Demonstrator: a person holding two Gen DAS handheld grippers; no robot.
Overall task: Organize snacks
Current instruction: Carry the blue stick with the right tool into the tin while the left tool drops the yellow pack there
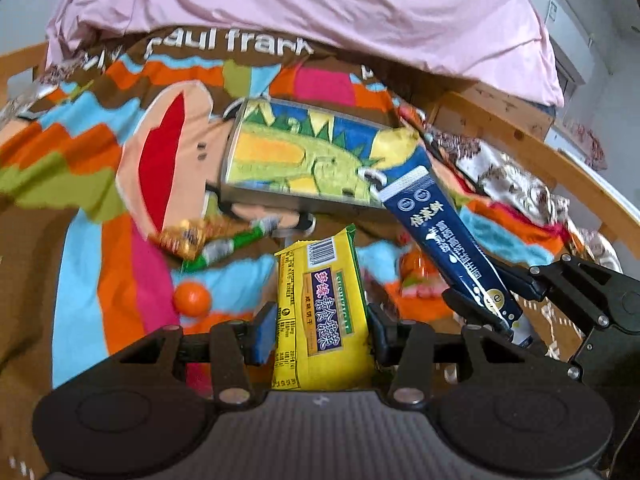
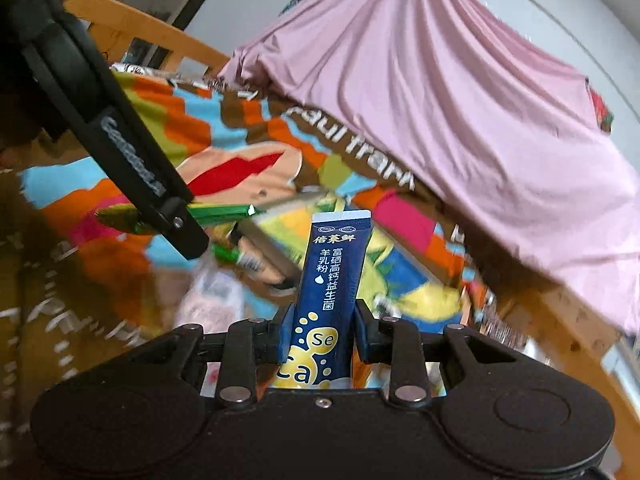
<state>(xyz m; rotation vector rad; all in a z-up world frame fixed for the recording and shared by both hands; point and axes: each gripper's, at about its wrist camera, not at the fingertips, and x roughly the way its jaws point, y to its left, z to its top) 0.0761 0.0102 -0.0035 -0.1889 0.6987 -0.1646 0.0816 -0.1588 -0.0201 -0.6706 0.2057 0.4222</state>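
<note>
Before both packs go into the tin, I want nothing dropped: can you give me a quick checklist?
1. Left claw clamped on yellow biscuit pack: ok.
2. Right claw clamped on blue sachet: ok.
3. Both packs lifted off the blanket: ok.
4. Tin within view ahead: ok.
5. Tin open to receive packs: cannot tell.
6. Loose orange ball clear of the claws: ok.

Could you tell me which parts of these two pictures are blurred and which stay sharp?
Left wrist view: the yellow packet reads sharp, the tin box behind is slightly smeared. Right wrist view: the blue sachet is crisp, but the blanket and pink sheet streak with motion blur.
</note>
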